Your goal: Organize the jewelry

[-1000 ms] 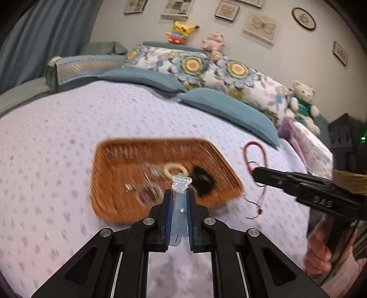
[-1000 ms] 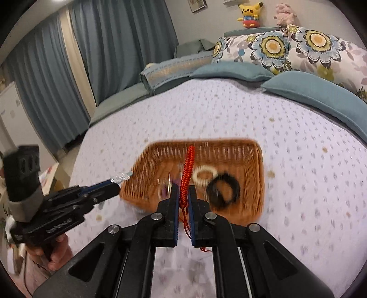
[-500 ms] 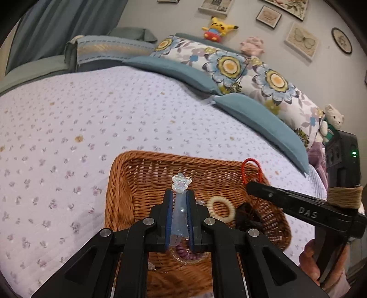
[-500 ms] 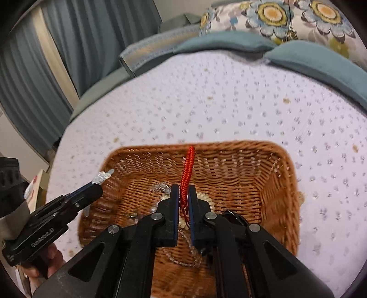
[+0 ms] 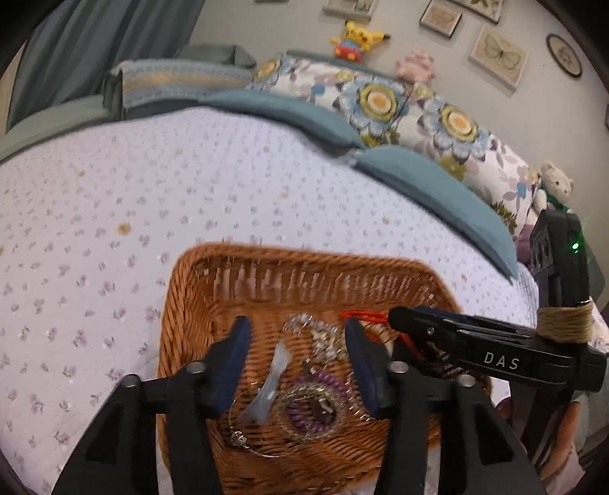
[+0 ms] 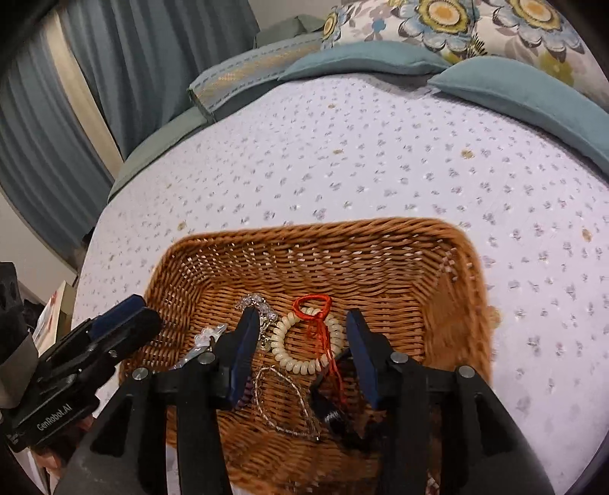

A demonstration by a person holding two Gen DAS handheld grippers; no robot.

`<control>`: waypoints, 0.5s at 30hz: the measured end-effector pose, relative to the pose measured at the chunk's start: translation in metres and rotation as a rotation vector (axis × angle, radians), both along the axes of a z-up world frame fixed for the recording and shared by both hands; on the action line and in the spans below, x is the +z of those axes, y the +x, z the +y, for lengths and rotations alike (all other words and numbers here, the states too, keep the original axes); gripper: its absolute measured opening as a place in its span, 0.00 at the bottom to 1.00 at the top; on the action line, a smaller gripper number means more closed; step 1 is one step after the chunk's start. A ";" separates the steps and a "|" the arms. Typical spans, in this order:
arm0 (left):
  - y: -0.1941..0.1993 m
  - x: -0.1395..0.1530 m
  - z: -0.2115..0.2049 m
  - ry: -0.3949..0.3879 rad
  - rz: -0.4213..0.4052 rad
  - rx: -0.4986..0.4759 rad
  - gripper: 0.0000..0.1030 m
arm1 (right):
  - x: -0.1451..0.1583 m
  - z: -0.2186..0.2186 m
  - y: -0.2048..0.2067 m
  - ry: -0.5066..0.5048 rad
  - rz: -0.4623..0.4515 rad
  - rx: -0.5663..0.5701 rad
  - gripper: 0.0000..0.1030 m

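Observation:
A brown wicker basket (image 5: 182,304) (image 6: 449,274) sits on the bed. My left gripper (image 5: 295,342) is open above it; the clear blue hair clip (image 5: 272,380) lies below between the fingers, among a purple coil tie (image 5: 304,415) and thin silver chains (image 5: 323,342). My right gripper (image 6: 300,335) is open over the basket; the red cord (image 6: 318,316) lies across a cream bead bracelet (image 6: 300,361), beside a black tie (image 6: 331,415) and a crystal piece (image 6: 255,304). Each gripper shows in the other's view: the right (image 5: 415,323), the left (image 6: 125,316).
The lilac flowered bedspread (image 5: 190,182) surrounds the basket. Teal and floral pillows (image 5: 418,125) line the headboard, with plush toys (image 5: 356,36) above. Grey-blue curtains (image 6: 114,76) hang at the left. A folded blanket (image 6: 259,72) lies at the bed's far side.
Both grippers have opened. The blue clip has dropped from my left gripper and the red cord from my right; both lie in the basket. Both grippers came lower over it.

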State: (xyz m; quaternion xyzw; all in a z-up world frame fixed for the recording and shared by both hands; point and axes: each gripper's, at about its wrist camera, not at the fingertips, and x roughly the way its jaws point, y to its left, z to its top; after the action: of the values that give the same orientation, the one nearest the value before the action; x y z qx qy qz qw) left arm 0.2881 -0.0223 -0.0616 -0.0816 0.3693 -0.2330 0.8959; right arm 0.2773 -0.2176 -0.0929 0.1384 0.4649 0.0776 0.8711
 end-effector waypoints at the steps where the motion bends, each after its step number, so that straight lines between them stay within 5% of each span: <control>1: -0.002 0.004 0.000 0.000 -0.005 0.000 0.52 | 0.007 -0.001 -0.005 -0.002 -0.008 -0.005 0.49; 6: -0.032 0.039 0.006 -0.019 -0.048 0.008 0.52 | 0.044 -0.003 -0.043 -0.008 -0.063 0.000 0.49; 10: -0.076 0.067 0.013 -0.002 -0.090 0.034 0.52 | 0.073 0.003 -0.089 -0.060 -0.128 0.012 0.70; 15: -0.144 0.084 0.022 0.035 -0.123 0.085 0.58 | 0.098 0.022 -0.159 -0.217 -0.215 0.013 0.75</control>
State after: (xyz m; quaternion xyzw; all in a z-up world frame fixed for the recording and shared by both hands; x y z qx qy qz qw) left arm 0.1442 0.0002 0.0227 -0.0671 0.3136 -0.1931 0.9273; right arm 0.1179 -0.1952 0.0048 0.0314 0.3753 0.0471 0.9252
